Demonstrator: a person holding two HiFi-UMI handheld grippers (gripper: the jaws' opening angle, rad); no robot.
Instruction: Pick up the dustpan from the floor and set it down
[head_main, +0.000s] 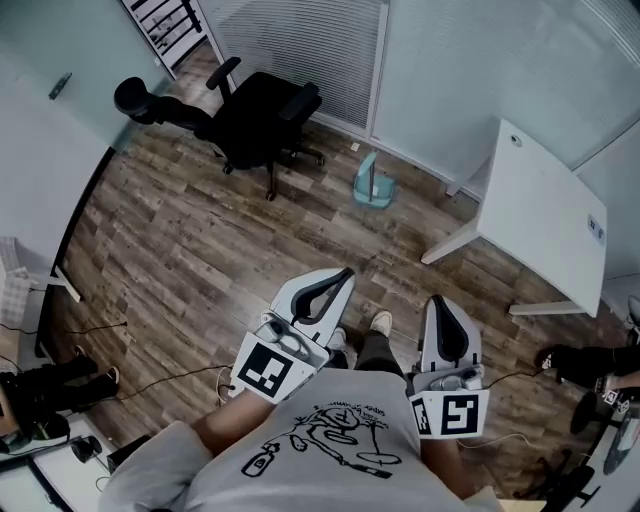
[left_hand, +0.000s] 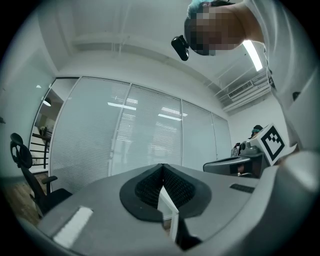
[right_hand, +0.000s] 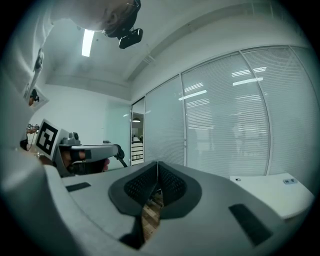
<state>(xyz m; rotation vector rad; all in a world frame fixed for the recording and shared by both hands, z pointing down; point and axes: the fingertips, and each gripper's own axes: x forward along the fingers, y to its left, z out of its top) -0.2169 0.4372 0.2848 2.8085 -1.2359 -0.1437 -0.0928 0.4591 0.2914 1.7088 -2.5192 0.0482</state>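
Wood-plank floor (head_main: 170, 250) bears a teal dustpan (head_main: 373, 186), a black office chair (head_main: 262, 115) and a white table (head_main: 545, 215), while the left gripper (head_main: 343, 275) and right gripper (head_main: 438, 302) are both closed on nothing.

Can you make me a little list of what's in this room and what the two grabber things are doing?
dustpan: blue-green, on the wood floor, away from both grippers
left gripper: jaws shut, holding nothing
right gripper: jaws shut, holding nothing
chair: black, left of the dustpan
table: white, right of the dustpan
task: dustpan not yet picked up
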